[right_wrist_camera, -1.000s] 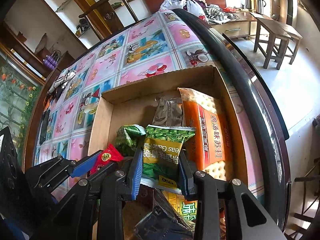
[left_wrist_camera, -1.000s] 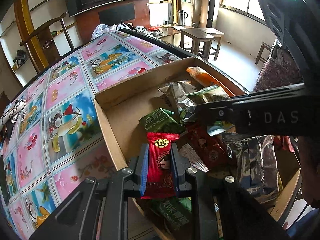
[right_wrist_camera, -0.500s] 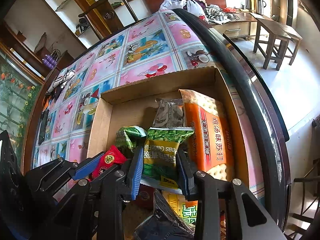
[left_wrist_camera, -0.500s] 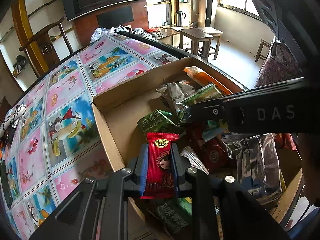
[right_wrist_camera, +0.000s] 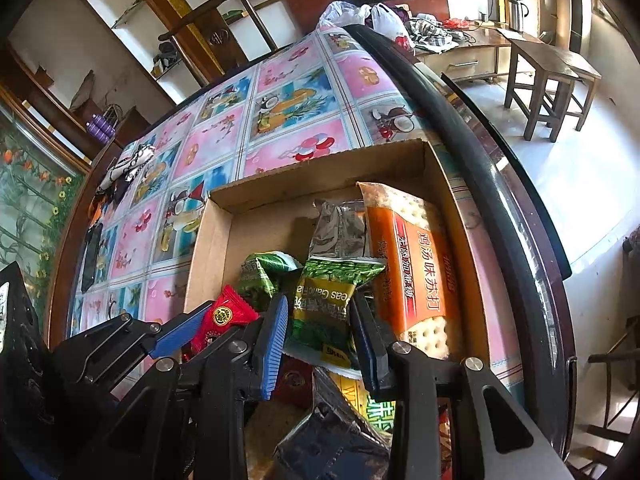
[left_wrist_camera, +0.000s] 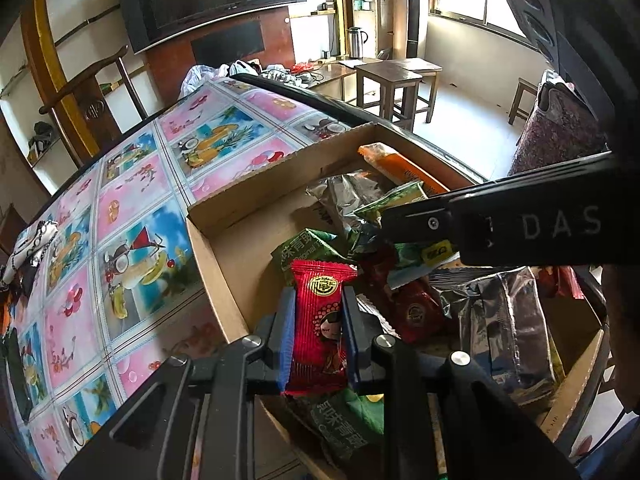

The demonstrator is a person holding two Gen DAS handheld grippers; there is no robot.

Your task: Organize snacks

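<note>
The left gripper (left_wrist_camera: 316, 320) pinched a red candy packet (left_wrist_camera: 318, 316) by its sides; the right gripper (right_wrist_camera: 320, 340) clamped a green pea packet (right_wrist_camera: 324, 312), both over the cardboard box (right_wrist_camera: 208, 248). Both looked light, crinkly, probably slippery.

left gripper (left_wrist_camera: 316, 320): clamped on red snack packet (left_wrist_camera: 320, 320) | over cardboard box (left_wrist_camera: 216, 276) of snacks

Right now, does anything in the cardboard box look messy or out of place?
Yes. In the cardboard box the snack packets lie jumbled: a silver packet leans crumpled against the orange cracker pack, and green pea packets overlap at angles. Nothing looks spilled or torn.
</note>
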